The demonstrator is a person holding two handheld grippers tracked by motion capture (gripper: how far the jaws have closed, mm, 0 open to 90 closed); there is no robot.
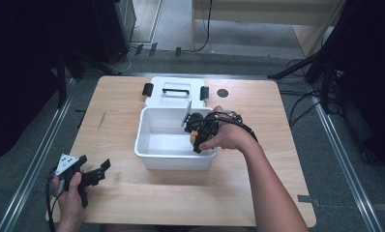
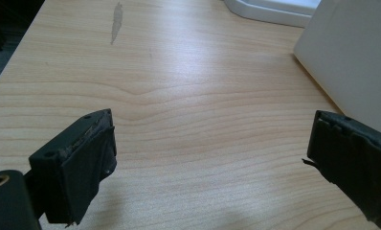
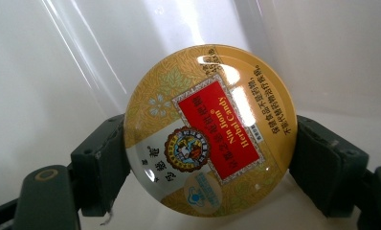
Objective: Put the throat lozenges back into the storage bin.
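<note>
A round yellow candy tin [image 3: 210, 129] with a red label sits clamped between the two black jaws of my right gripper [image 3: 210, 158], held inside the white plastic bin [image 1: 147, 145]. In the high view the right gripper [image 1: 198, 136] reaches into the bin's right side, and a bit of yellow tin [image 1: 194, 137] shows under the hand. My left gripper [image 1: 95, 175] rests over the table's front left, jaws wide apart with nothing between them. In the left gripper view its fingers [image 2: 78, 167] frame bare wood, with the bin's wall [image 2: 351, 57] at the right.
The bin's white lid [image 1: 176, 92], with black latches and a handle, lies flat behind the bin. A small dark round spot [image 1: 222, 93] marks the table near the lid. The wooden table [image 1: 132, 193] is bounded by metal rails and dark stands beyond.
</note>
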